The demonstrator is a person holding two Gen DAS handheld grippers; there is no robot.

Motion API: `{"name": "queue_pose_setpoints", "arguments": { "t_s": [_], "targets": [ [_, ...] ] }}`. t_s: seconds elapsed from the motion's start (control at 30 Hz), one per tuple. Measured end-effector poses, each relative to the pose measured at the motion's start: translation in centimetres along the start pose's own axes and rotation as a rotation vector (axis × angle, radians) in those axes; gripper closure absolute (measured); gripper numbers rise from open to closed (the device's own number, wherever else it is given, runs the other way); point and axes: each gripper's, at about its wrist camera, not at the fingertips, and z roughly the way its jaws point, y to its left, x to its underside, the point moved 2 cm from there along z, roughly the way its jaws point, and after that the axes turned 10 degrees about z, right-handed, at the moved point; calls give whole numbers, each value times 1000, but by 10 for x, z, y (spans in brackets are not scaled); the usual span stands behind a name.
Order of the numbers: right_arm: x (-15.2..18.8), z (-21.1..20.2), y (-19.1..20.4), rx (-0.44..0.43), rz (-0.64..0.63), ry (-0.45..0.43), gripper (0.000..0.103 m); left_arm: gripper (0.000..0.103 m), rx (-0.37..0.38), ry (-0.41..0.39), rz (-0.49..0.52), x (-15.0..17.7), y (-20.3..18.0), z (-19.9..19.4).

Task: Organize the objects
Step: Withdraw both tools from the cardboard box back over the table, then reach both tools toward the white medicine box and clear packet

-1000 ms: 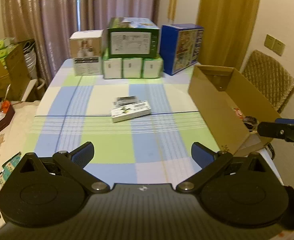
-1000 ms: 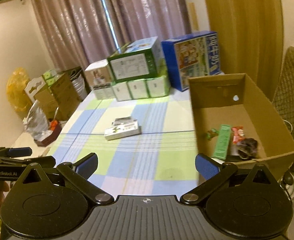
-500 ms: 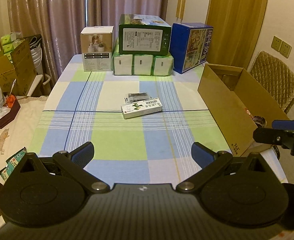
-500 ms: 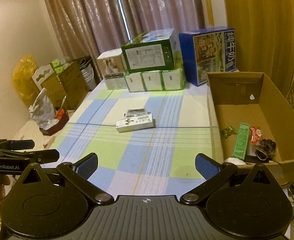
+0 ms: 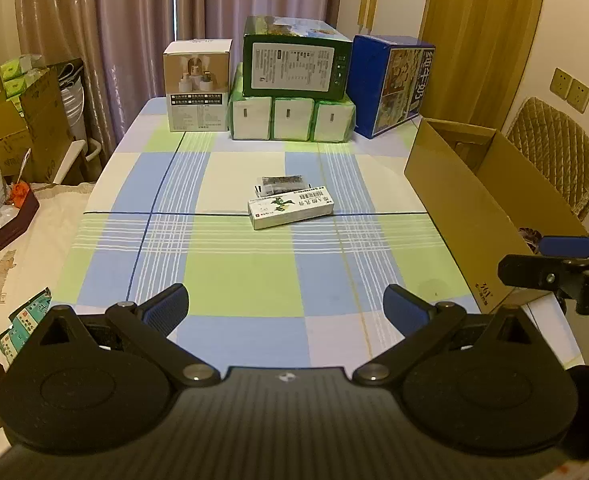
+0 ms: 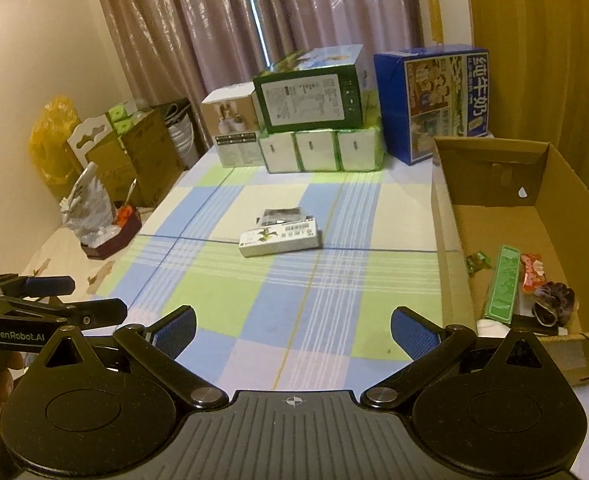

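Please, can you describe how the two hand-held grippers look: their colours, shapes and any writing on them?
Both grippers are matte black. The left gripper and the right gripper each have two round discs joined by angled link bars with silver pivot pins, a ribbed centre plate with a small crosshair mark, and blue textured finger pads. Seen from the right wrist, the left one bears white "GenRobot.AI" lettering. No cables or sleeves show.

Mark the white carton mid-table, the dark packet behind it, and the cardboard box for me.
white carton (image 5: pixel 290 209), left wrist view, middle of its printed top face.
dark packet (image 5: pixel 280 182), left wrist view, its exposed top.
cardboard box (image 6: pixel 566 184), right wrist view, inside of right wall.
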Motion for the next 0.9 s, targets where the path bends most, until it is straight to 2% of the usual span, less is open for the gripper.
{"name": "queue_pose_setpoints", "arguments": {
  "t_s": [0.5,0.6,0.8,0.9],
  "targets": [
    [-11,50,-1,1,-36,42,2,1,5,39,24,-7,17,48],
    [-16,65,-2,-15,-52,65,2,1,-5,47,77,-11,20,62],
    [-35,102,5,-33,-193,70,3,1,31,66,151,-25,37,98],
    [-46,127,9,-79,-265,98,3,1,62,69,180,-31,48,116]
  ]
}}
